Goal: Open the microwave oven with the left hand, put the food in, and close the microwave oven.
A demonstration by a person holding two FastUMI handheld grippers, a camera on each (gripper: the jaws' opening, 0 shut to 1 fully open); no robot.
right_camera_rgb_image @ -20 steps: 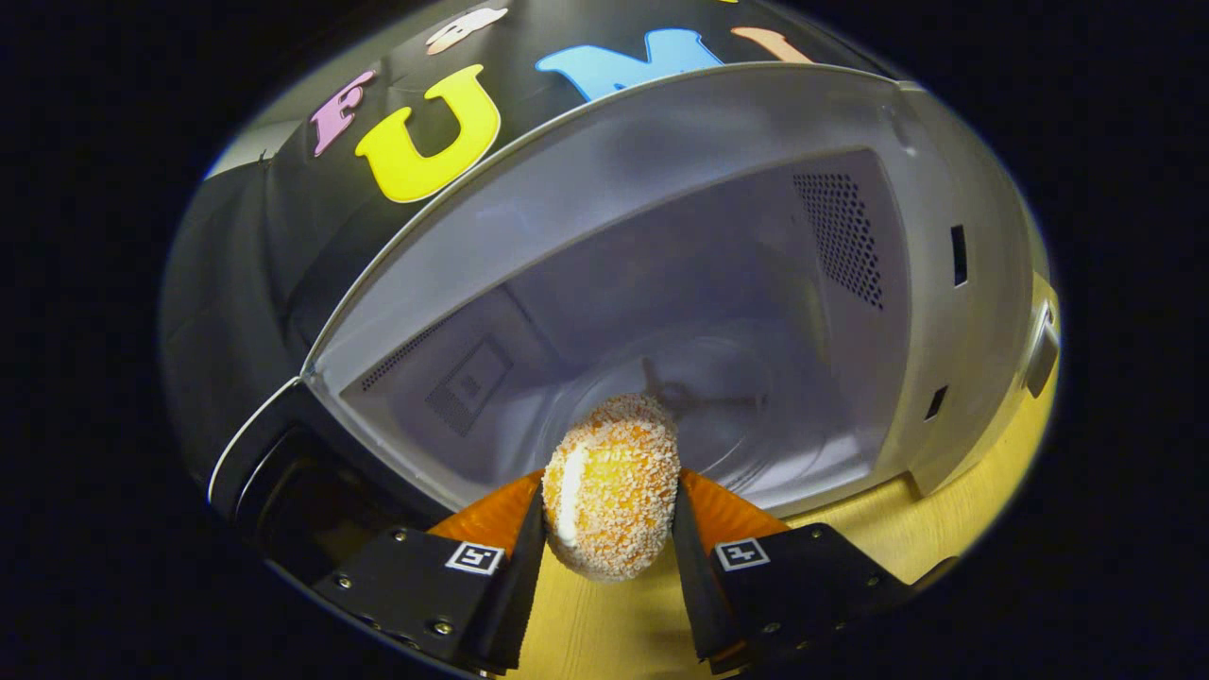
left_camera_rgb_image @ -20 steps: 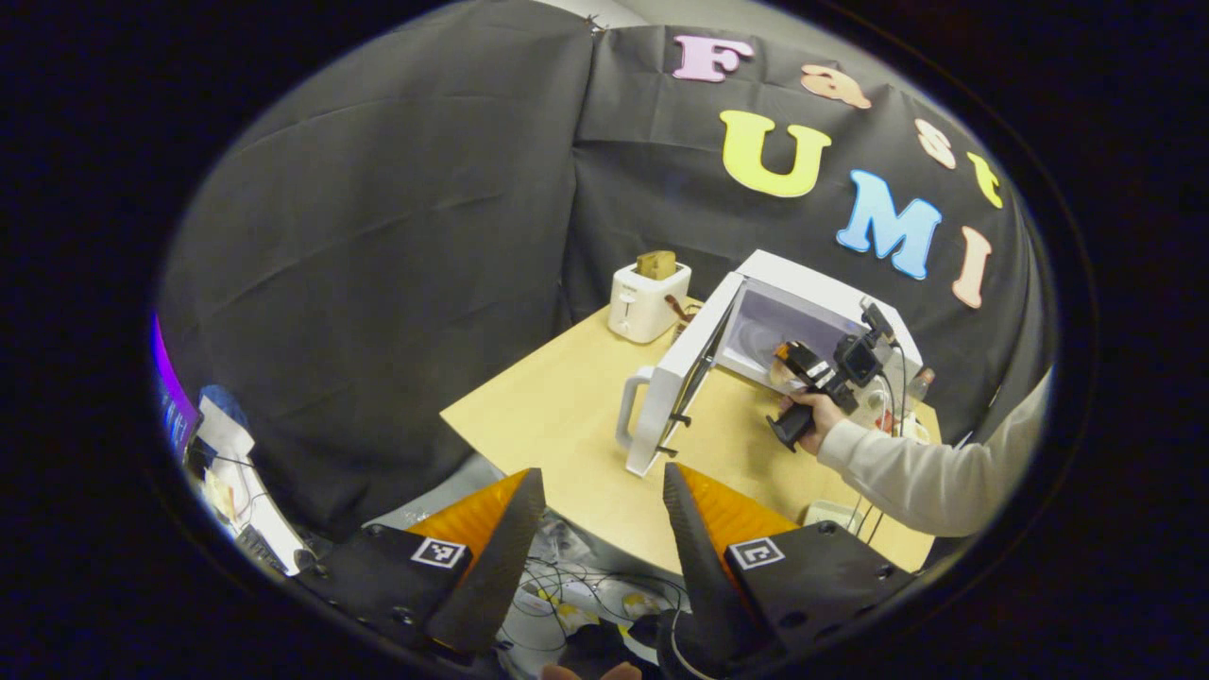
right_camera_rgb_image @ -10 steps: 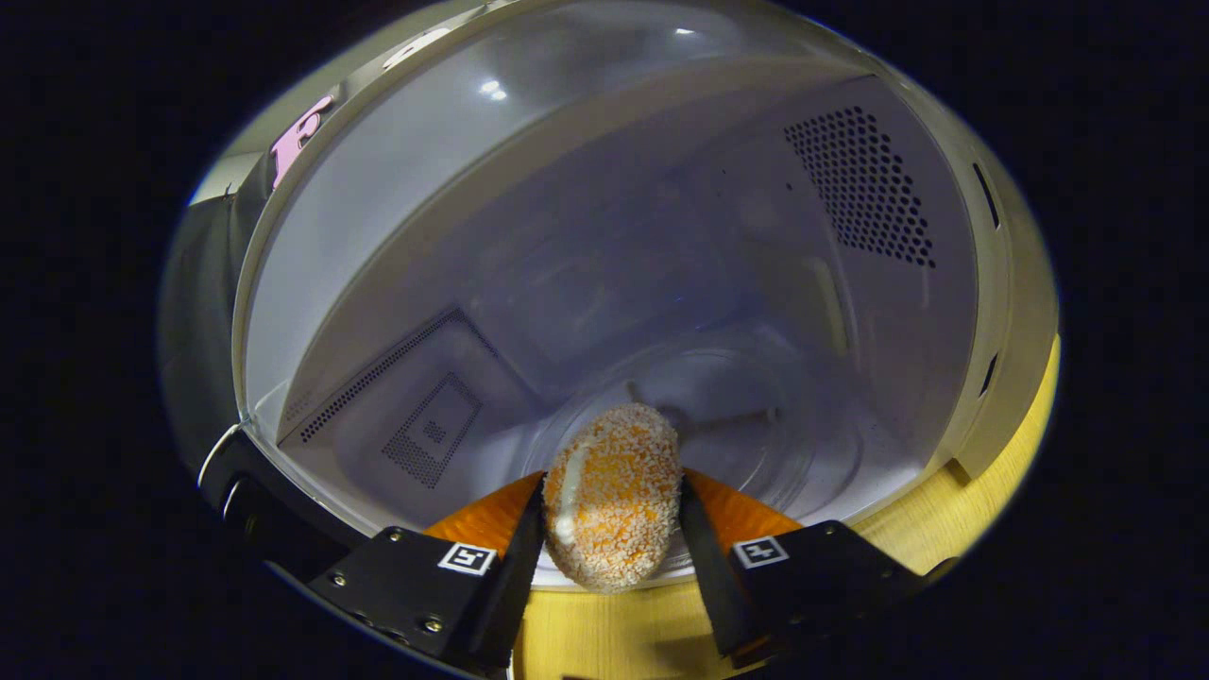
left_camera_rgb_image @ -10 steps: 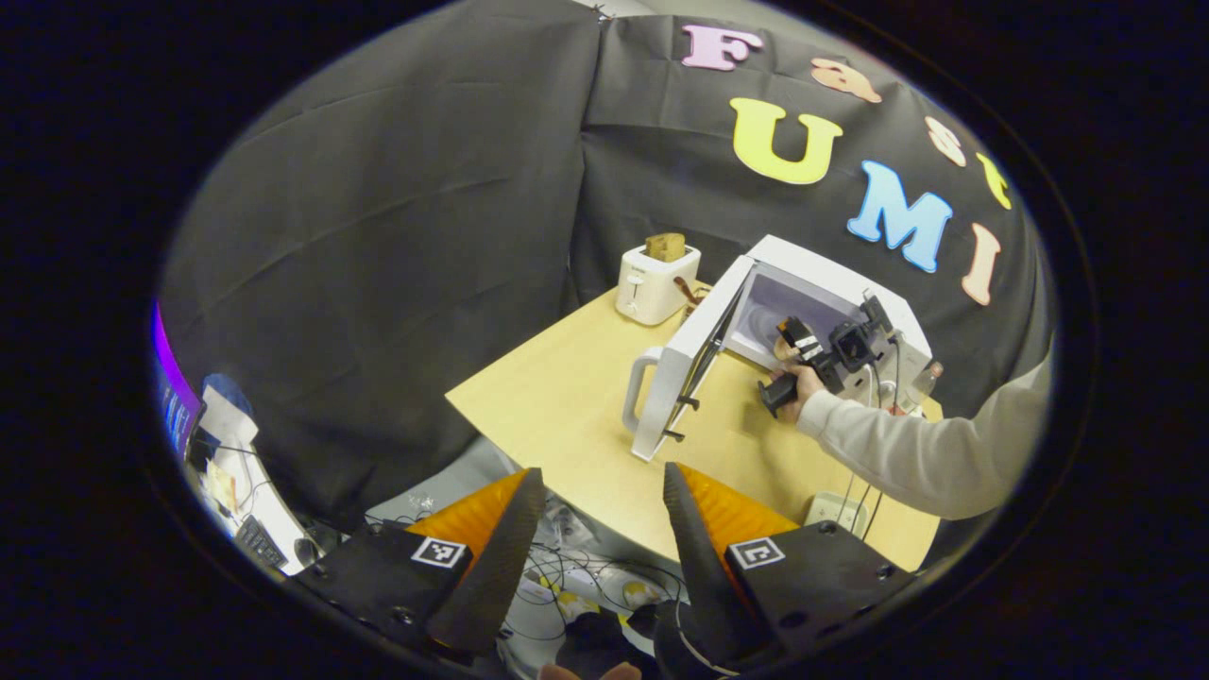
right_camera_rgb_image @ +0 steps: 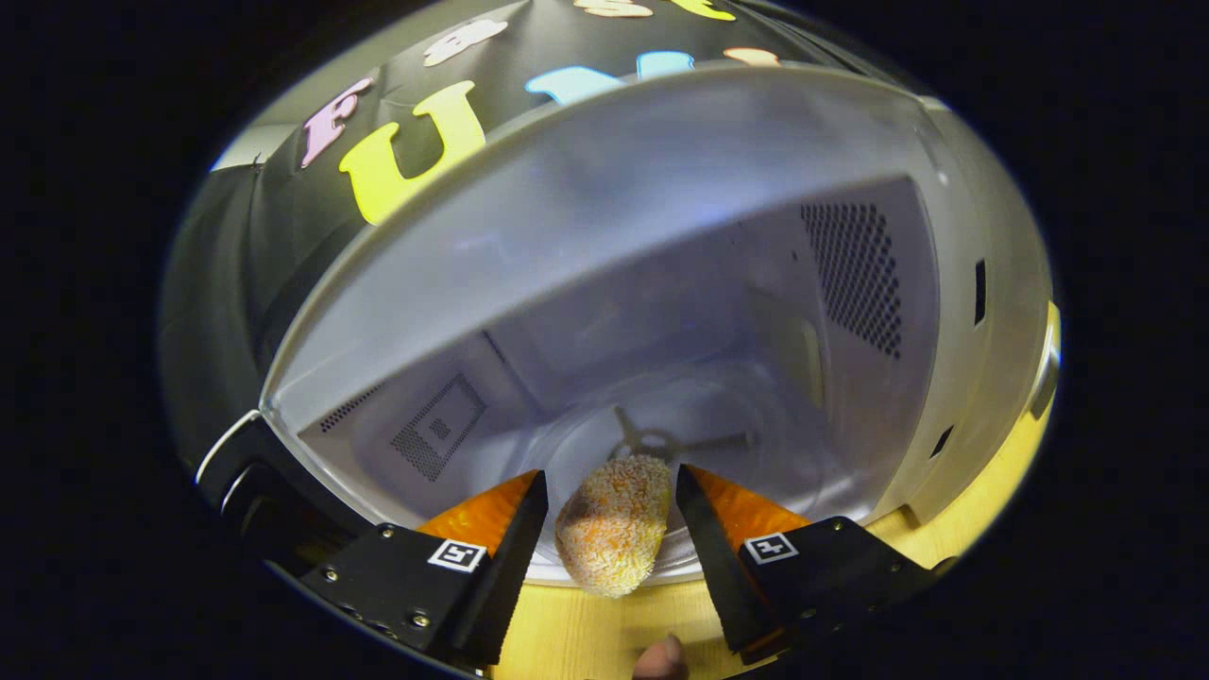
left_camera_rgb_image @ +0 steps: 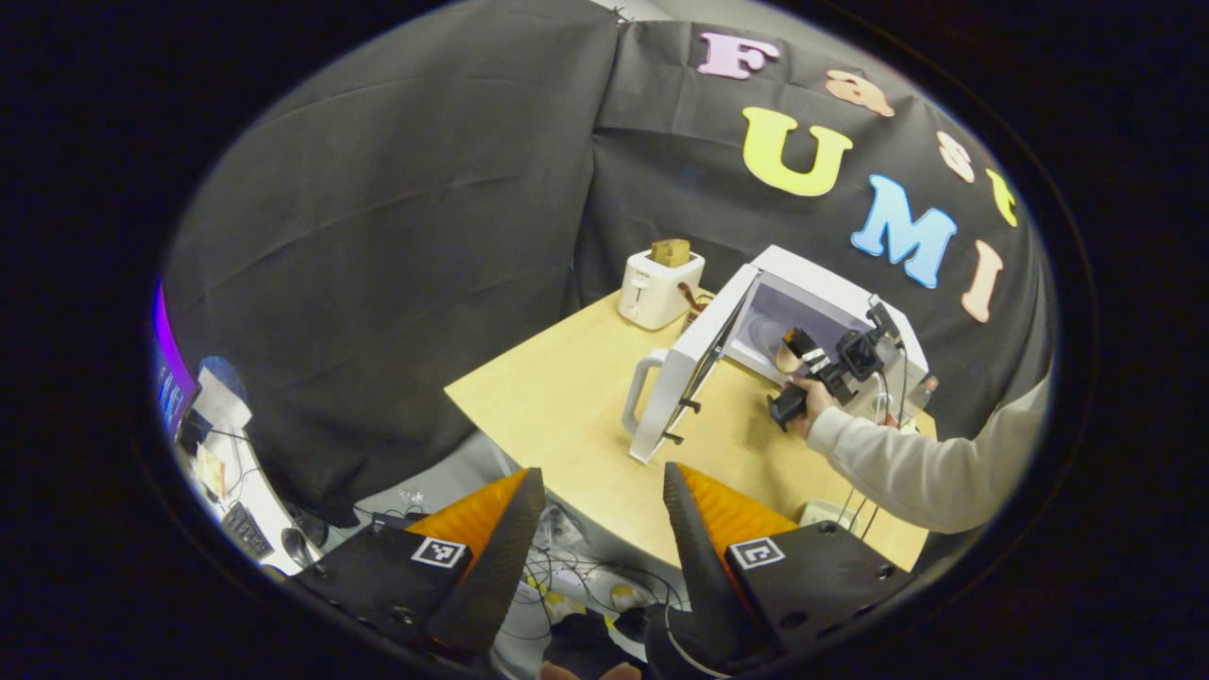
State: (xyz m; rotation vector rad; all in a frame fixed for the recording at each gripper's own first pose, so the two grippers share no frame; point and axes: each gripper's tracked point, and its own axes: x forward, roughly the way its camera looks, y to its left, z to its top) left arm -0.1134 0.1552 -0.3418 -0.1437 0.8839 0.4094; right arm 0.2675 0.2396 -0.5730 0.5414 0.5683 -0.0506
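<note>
1. your right gripper: fingers apart, the food loose between them, at the microwave oven mouth.
2. draw straight back without nudging it.
3. your left gripper, fingers apart and empty, should swing the door ahead of it shut.

A white microwave with a pale grey inside sits at right of centre on a light wooden table. A white toaster holds brown bread. Lower centre, the food is orange with pale speckled crumbs. Gripper fingers are black, backed orange, with black-and-white square markers. A sleeve is cream.
</note>
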